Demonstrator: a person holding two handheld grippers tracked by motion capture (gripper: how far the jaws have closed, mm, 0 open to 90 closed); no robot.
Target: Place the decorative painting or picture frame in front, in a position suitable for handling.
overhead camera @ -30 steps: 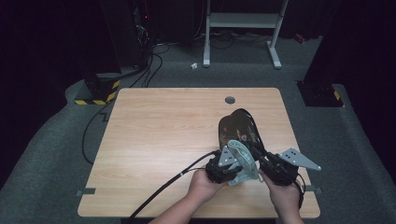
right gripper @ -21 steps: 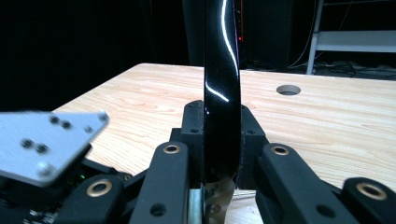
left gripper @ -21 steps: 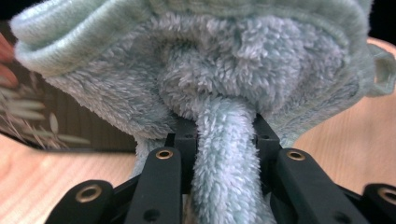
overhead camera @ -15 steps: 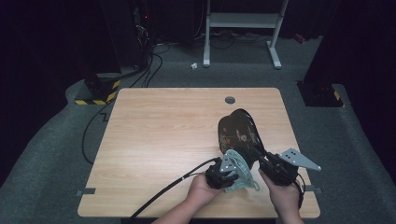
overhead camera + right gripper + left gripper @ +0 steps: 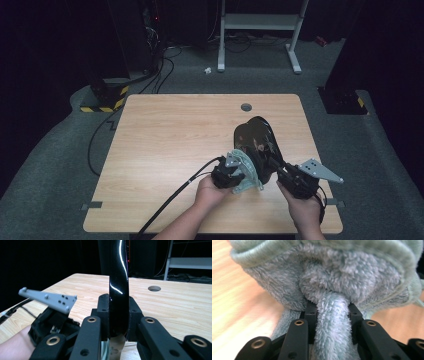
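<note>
A glossy black plate (image 5: 256, 139) stands tilted on its edge at the right of the wooden table (image 5: 165, 135). My right gripper (image 5: 292, 177) is shut on its near rim; in the right gripper view the jaws clamp the thin black rim (image 5: 118, 287) from both sides. My left gripper (image 5: 227, 175) is shut on a fluffy pale teal cloth (image 5: 248, 171), which is bunched against the plate's lower left side. In the left gripper view a fold of the cloth (image 5: 337, 272) is pinched between the jaws. The left gripper (image 5: 50, 325) also shows at the left of the right gripper view.
A round cable hole (image 5: 246, 107) sits at the table's far edge. The left gripper's black cable (image 5: 170, 200) trails off the near edge. On the floor behind are a white frame (image 5: 260, 22), a yellow-black striped base (image 5: 102, 97) and more cables.
My left gripper and the cloth have shifted a little to the left and lower along the plate's near side. The right gripper and the plate have stayed put.
</note>
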